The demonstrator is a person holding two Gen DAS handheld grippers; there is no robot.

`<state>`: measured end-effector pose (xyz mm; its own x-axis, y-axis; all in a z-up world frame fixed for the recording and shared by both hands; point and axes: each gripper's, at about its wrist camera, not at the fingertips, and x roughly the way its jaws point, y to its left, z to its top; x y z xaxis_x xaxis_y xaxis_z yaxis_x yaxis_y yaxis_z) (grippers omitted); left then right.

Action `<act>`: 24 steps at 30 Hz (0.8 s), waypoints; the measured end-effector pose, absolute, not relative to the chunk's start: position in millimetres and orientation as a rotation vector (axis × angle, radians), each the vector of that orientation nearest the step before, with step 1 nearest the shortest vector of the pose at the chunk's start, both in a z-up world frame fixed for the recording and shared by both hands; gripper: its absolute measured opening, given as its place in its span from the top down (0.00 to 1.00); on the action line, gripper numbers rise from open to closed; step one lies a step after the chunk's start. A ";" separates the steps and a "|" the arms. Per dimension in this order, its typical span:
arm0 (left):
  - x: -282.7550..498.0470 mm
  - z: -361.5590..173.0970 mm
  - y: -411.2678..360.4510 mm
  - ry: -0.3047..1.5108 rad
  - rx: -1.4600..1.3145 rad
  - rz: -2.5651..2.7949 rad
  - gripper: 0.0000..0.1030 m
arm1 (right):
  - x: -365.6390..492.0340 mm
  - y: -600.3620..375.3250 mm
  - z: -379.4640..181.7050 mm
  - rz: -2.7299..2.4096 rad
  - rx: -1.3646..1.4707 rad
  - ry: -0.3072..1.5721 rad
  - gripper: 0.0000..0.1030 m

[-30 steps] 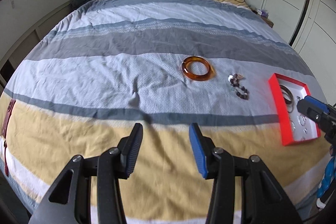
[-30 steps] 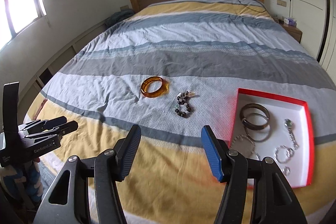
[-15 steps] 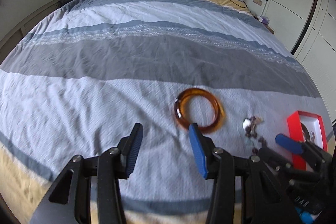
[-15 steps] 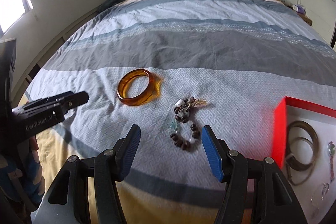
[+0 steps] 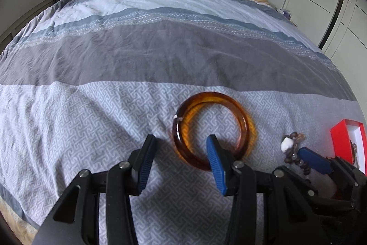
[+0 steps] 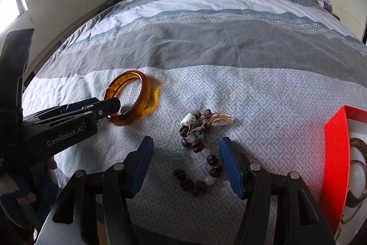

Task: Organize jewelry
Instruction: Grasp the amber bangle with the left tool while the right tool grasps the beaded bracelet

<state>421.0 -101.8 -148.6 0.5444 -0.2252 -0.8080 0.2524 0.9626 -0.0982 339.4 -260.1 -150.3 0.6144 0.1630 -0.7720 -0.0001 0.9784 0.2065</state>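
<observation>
**Two pickups lined up on a soft duvet**

The left gripper [image 5: 181, 157] is seen spread wide, one finger inside the amber bangle [image 5: 212, 128], the other outside its near rim; the smooth, glossy ring could be squeezed out sideways if the rim is caught off-centre. The right gripper [image 6: 185, 160] is likewise spread, empty, straddling the beaded bracelet [image 6: 199, 153]; its loose brown and pale beads and tassel could be snagged with cloth. The red box [image 6: 335, 153] is seen at right.
</observation>
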 end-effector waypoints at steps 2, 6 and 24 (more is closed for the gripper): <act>423.8 -150.7 -102.4 0.956 0.029 -0.280 0.57 | 341.8 -259.1 -152.1 0.092 0.186 0.902 0.42; 428.4 -154.3 -106.6 0.955 0.045 -0.276 0.56 | 348.1 -256.9 -153.7 0.088 0.179 0.898 0.42; 440.2 -160.2 -107.2 0.961 0.029 -0.282 0.55 | 358.1 -269.3 -162.5 0.053 0.242 0.887 0.73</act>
<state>440.2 -107.2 -160.2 0.5392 -0.2248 -0.8116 0.2502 0.9630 -0.1006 358.1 -269.3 -162.5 0.6319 0.1461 -0.7611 0.0541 0.9713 0.2314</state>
